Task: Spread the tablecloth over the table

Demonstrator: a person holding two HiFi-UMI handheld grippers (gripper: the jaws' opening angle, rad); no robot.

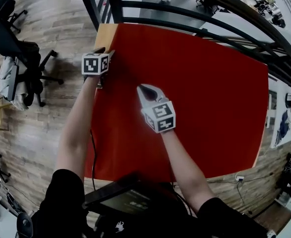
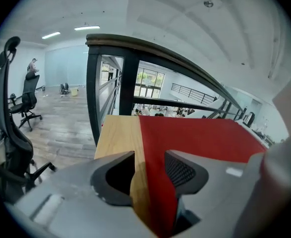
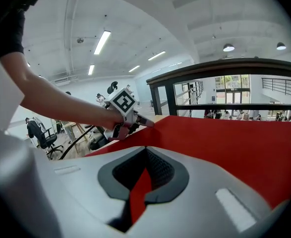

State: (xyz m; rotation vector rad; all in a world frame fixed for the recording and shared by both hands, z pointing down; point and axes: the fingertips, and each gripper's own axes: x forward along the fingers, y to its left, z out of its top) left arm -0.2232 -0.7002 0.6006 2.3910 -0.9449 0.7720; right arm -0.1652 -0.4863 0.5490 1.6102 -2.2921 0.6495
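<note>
The red tablecloth (image 1: pixel 200 93) lies flat over most of the wooden table (image 1: pixel 105 33), leaving a bare strip of wood along the left side (image 2: pixel 118 138). My left gripper (image 1: pixel 107 53) is at the far left corner, open. The cloth's left edge (image 2: pixel 157 182) runs between its jaws and the pads do not press on it. My right gripper (image 1: pixel 144 89) hovers over the cloth left of centre, shut. In the right gripper view its pads (image 3: pixel 145 152) meet, a sliver of red shows in the gap behind them, and the left gripper (image 3: pixel 146 121) is at the cloth's edge.
A black metal railing (image 1: pixel 185 9) runs close along the table's far side. Office chairs (image 1: pixel 26 58) stand on the wooden floor to the left. A dark tablet-like device (image 1: pixel 120 197) sits at the person's chest near the front edge.
</note>
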